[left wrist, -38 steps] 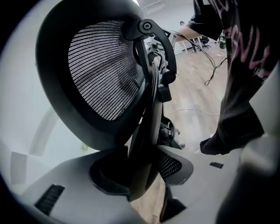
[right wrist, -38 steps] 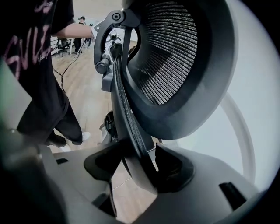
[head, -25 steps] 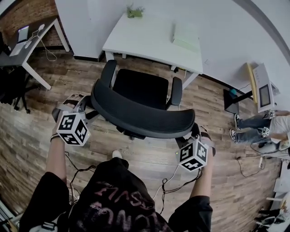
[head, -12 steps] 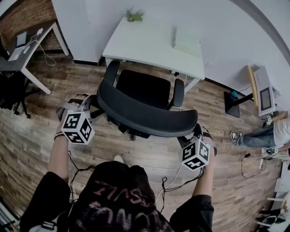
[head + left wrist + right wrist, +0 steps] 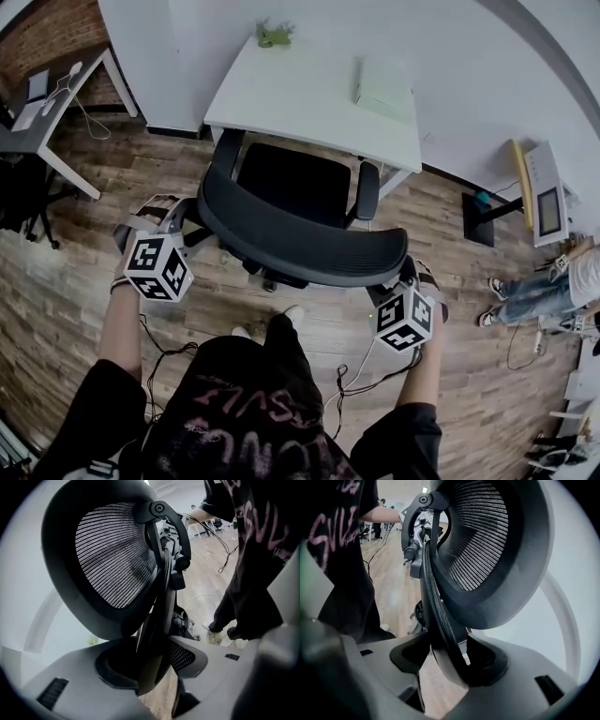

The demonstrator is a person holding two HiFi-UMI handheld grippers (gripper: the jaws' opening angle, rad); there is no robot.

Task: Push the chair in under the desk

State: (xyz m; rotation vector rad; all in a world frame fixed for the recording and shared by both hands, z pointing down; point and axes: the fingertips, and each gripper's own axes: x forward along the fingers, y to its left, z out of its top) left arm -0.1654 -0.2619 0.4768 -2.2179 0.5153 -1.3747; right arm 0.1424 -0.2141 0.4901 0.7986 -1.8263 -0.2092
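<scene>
From above, the chair (image 5: 300, 234) sits in the middle of the picture, with its seat facing the white desk (image 5: 309, 94) at the top. The seat is only just at the desk's edge. My left gripper (image 5: 185, 220) is at the left end of the chair's back and my right gripper (image 5: 399, 274) is at the right end. I think I am in the middle of the push. Next I should roll the chair straight up the picture, pushing evenly on both sides. The wood floor (image 5: 75, 272) looks flat, with space around it.

In the left gripper view, my jaws stand wide and squeeze the edge of the chair's back.

In the right gripper view, my jaws hold the other edge the same way.
</scene>
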